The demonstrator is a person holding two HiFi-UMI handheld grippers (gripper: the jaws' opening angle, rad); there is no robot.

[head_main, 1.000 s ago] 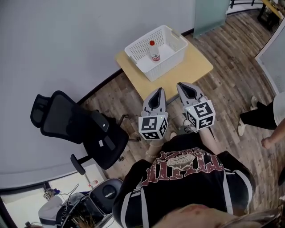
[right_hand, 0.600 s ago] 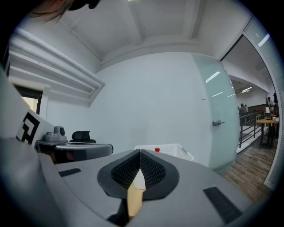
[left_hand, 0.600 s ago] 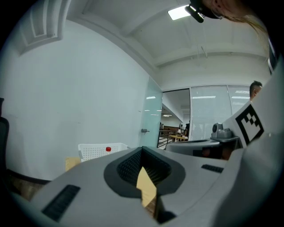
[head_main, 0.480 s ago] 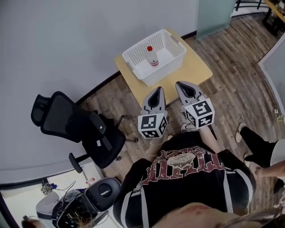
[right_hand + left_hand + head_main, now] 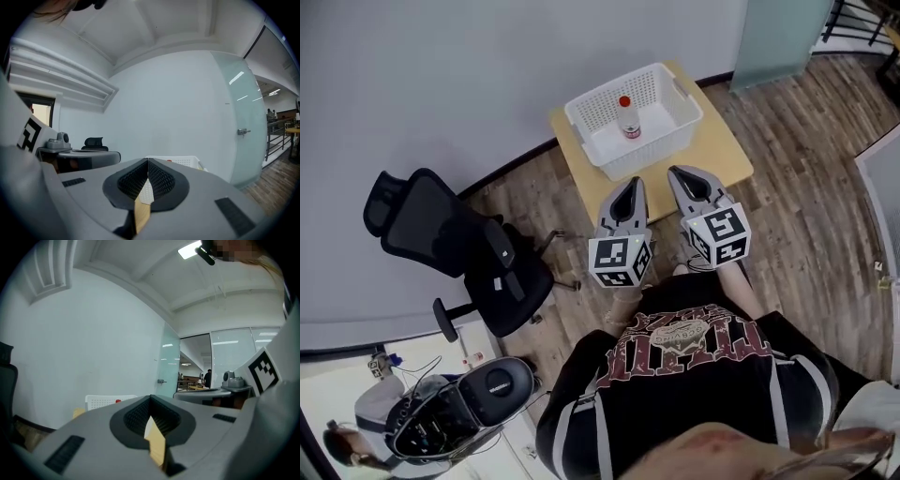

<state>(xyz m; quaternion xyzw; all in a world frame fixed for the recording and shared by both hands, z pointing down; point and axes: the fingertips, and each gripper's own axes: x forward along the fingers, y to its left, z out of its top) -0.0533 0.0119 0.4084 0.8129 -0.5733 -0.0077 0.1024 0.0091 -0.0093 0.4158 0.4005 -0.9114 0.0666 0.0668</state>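
Observation:
A white plastic basket (image 5: 675,120) stands on a small wooden table (image 5: 722,155) by the grey wall. Inside it a small clear bottle with a red cap (image 5: 628,118) stands upright. My left gripper (image 5: 631,185) and right gripper (image 5: 680,174) are held side by side in the air, short of the table's near edge. Both point at the basket. Each has its jaws pressed together with nothing between them. In the left gripper view the shut left gripper (image 5: 150,400) points toward the basket (image 5: 101,401). Past the right gripper (image 5: 148,161) the basket (image 5: 183,161) shows low and far off.
A black office chair (image 5: 455,248) stands left of the table. A frosted glass door (image 5: 783,37) lies beyond the table at the right. A round dark machine (image 5: 487,398) sits on the floor at the lower left. The wood floor (image 5: 811,178) stretches to the right.
The legs of a person at the right edge have gone from the head view. The view has shifted slightly. Both grippers stay shut, side by side.

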